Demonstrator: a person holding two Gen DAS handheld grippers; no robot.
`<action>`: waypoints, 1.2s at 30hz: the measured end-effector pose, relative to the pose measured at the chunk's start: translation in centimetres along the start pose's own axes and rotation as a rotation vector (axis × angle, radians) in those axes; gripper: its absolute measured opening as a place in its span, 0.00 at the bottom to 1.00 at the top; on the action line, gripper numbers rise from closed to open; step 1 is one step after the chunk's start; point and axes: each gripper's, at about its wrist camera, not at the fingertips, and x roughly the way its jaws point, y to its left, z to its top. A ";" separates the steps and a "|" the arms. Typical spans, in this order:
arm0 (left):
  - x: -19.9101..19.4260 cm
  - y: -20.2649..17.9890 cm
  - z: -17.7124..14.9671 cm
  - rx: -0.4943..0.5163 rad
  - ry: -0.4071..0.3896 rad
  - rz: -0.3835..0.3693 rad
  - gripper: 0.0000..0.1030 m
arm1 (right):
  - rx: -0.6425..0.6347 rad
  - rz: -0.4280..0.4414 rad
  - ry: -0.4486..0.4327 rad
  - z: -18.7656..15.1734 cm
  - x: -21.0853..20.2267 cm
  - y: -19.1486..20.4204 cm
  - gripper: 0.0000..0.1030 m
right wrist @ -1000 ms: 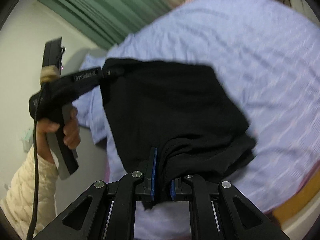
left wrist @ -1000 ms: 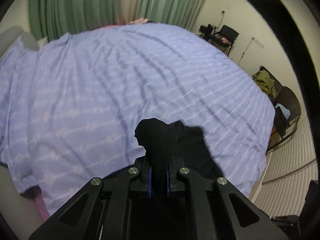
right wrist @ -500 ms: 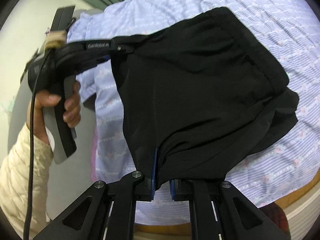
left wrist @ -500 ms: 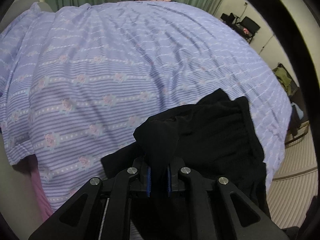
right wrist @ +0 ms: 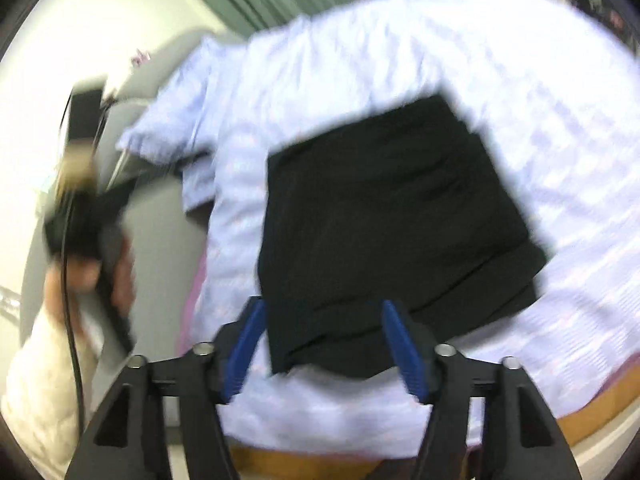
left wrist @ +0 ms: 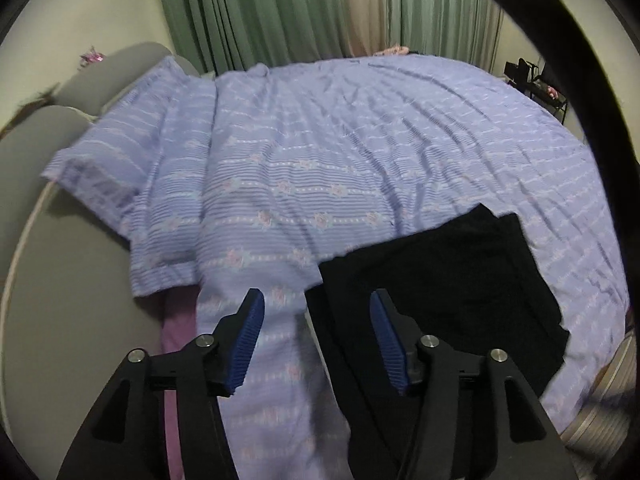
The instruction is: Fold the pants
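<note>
The black pants (left wrist: 440, 292) lie folded into a flat rectangle on the bed's near corner; they also show in the blurred right wrist view (right wrist: 392, 216). My left gripper (left wrist: 316, 338) is open and empty, held above the pants' left edge. My right gripper (right wrist: 322, 344) is open and empty, just above the pants' near edge. The left gripper and the hand holding it show as a blur at the left of the right wrist view (right wrist: 86, 220).
The bed is covered with a lilac striped floral sheet (left wrist: 320, 152). Grey padded headboard (left wrist: 48, 140) at left, green curtains (left wrist: 280, 12) behind. A chair (left wrist: 532, 76) stands far right. The bed's wooden frame edge (right wrist: 592, 412) is near me.
Both grippers were shut on the pants and carrying them; they have opened and let go. The pants now lie flat on the bed and both grippers have pulled back.
</note>
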 end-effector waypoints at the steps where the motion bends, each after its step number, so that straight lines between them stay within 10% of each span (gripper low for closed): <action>1: -1.3 -0.8 -0.4 0.002 -0.009 0.010 0.57 | -0.035 -0.023 -0.049 0.5 -1.8 -0.9 0.73; 11: -12.9 -14.0 -5.3 -0.144 -0.067 0.076 0.85 | -0.238 -0.085 -0.224 2.3 -13.9 -10.6 0.90; 20: -18.2 -29.2 -5.2 -0.262 -0.104 0.099 0.90 | -0.407 -0.063 -0.265 3.6 -25.0 -19.9 0.93; 36: -23.4 -45.5 -0.8 -0.128 -0.230 0.061 0.95 | -0.313 -0.133 -0.348 4.3 -35.0 -32.3 0.93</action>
